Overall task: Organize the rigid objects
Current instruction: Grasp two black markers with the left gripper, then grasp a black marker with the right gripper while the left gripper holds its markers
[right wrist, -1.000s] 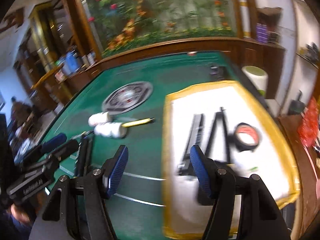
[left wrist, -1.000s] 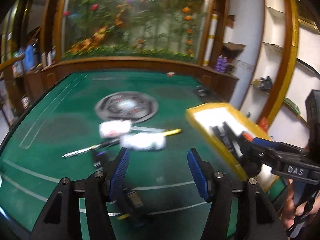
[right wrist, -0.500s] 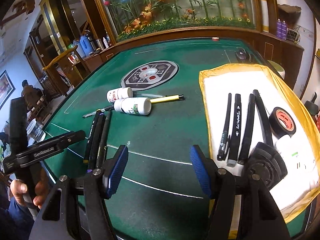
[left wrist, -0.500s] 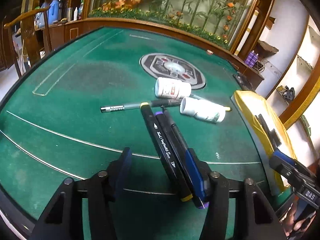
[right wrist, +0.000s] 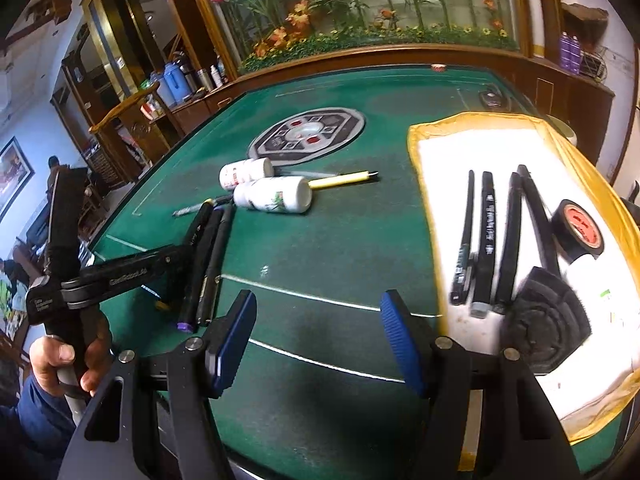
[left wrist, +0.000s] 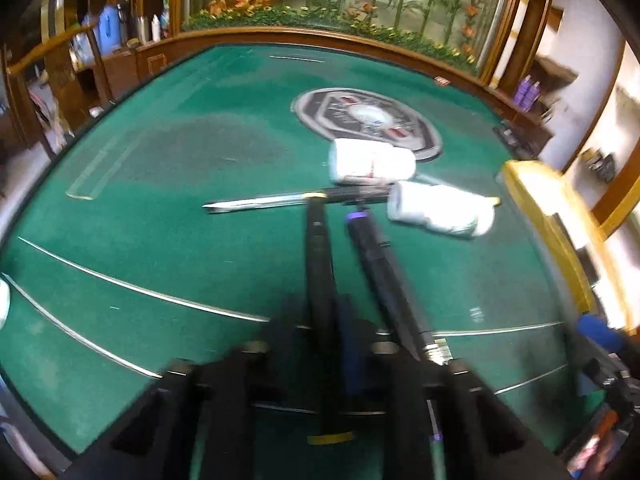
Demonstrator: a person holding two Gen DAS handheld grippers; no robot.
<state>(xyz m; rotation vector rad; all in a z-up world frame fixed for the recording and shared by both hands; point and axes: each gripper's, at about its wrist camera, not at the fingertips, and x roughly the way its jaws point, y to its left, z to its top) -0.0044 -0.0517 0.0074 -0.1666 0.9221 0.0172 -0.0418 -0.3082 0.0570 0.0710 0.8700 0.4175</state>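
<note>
marker (left wrist: pixel 318 264): I see its long axis run away from me up the felt | left gripper (left wrist: pixel 320 332): closing onto marker | right gripper (right wrist: pixel 320 340): half spread, empty

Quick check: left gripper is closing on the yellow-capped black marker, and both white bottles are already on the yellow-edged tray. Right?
Not quite. The two white bottles lie on the green table, not on the yellow-edged tray, as the right wrist view shows. The rest holds: the left gripper is closing, with the yellow-capped black marker between its jaws.
</note>
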